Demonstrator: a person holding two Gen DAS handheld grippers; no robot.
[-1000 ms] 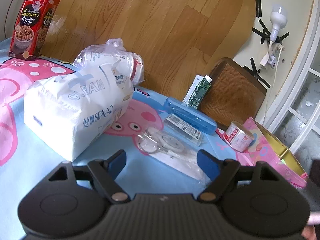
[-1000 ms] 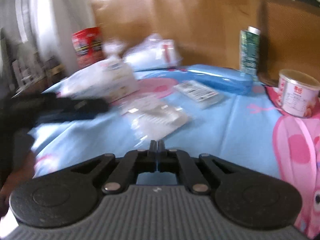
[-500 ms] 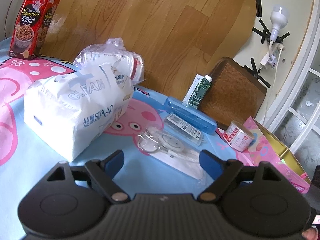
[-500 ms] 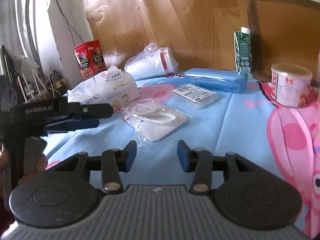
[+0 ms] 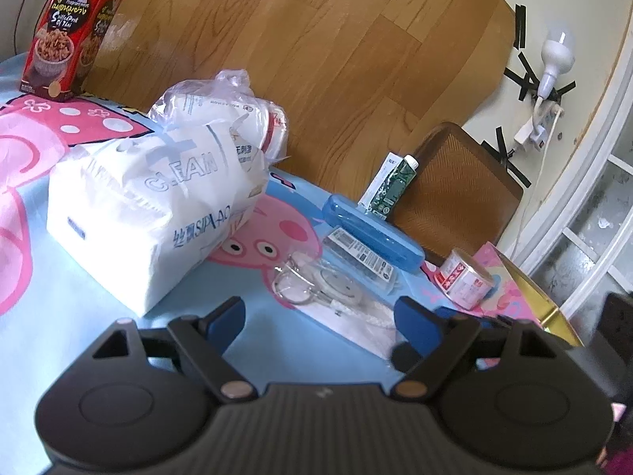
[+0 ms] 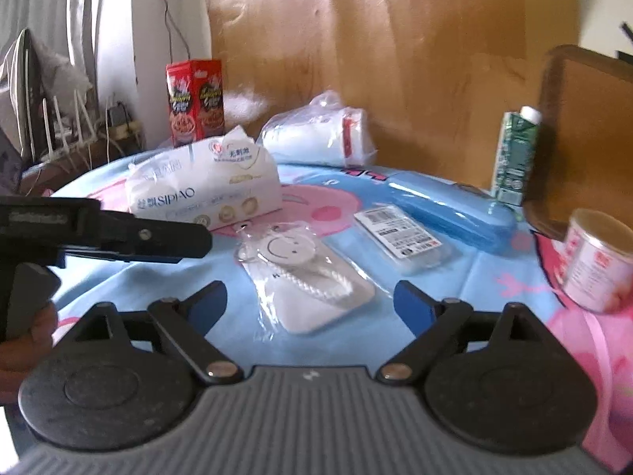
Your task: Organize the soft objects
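A white tissue pack (image 5: 150, 213) (image 6: 205, 194) lies on the cartoon tablecloth (image 5: 47, 316). Behind it is a clear bag of white cups (image 5: 225, 122) (image 6: 320, 134). A clear packet holding a white smiley pouch and cord (image 5: 328, 289) (image 6: 304, 277) lies just beyond both grippers. My left gripper (image 5: 318, 312) is open and empty, hovering short of that packet; it also shows from the side as the left gripper (image 6: 118, 233). My right gripper (image 6: 310, 301) has its jaws opening wide, with the packet on the table ahead between the fingertips, untouched.
A blue case (image 6: 447, 209), a barcode packet (image 6: 399, 233), a green carton (image 6: 514, 158) and a pink-labelled can (image 6: 593, 261) sit to the right. A red snack box (image 5: 75, 31) stands far left. A pink gift box (image 5: 526, 297) with gold lining is at the right edge. A wooden board backs the table.
The right gripper's jaws went from fully shut to wide open, and its view steadied and shifted slightly. The left gripper's jaws widened a little and it stayed in place.
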